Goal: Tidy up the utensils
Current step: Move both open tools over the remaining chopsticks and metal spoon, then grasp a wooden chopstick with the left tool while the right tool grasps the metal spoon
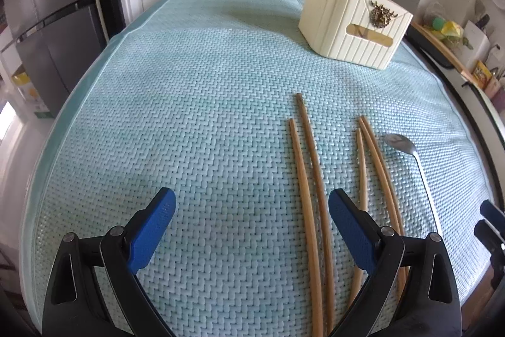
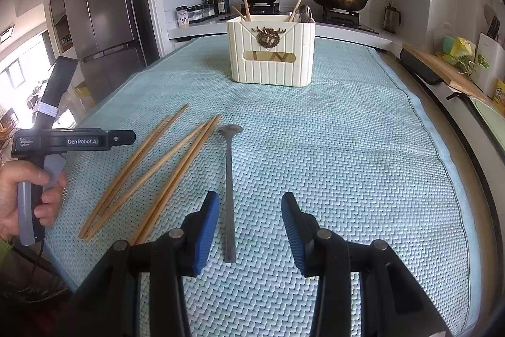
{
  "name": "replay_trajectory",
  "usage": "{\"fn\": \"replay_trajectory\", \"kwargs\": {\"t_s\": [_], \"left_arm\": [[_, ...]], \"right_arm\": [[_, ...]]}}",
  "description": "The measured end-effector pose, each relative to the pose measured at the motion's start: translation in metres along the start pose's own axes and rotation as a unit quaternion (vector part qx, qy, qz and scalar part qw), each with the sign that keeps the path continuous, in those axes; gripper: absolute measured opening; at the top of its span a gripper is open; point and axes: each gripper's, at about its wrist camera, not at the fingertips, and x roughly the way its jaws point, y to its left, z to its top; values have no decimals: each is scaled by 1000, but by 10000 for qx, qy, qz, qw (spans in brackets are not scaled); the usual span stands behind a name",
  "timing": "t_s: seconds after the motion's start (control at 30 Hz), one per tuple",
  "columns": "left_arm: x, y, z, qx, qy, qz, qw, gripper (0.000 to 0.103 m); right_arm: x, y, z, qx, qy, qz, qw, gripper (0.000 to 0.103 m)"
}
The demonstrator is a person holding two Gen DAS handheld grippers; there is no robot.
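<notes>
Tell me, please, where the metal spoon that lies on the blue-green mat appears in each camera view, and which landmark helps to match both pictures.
Left wrist view: the spoon lies at the right, beyond the chopsticks, bowl pointing away.
Right wrist view: the spoon lies at lower centre, its handle end reaching between the pads of the open right claw.
Shared landmark: the cream utensil holder at the far side of the mat.

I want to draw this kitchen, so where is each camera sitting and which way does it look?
Left wrist: sits on the left gripper, looking down at chopsticks; open blue fingers show.
Right wrist: sits on the right gripper, over the spoon; open fingers and the left hand show.
Both see the teal mat, cream holder and stove.
</notes>
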Motion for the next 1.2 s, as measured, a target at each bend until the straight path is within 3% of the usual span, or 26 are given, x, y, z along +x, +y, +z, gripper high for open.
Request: {"fn": "replay_trajectory", "kwargs": {"t_s": [0.9,1.13,1.2], "left_arm": [[26,-2,6,195,168,238,9994,98],[31,-1,9,397,212,346,9984,97],[30,-1,9,443,215,331,9982,91]], "right_arm": [[12,-3,6,43,128,60,9999,42],[32,-4,21,-18,379,322,9988,42],[47,-3,29,-94,598,442,9972,44]]}}
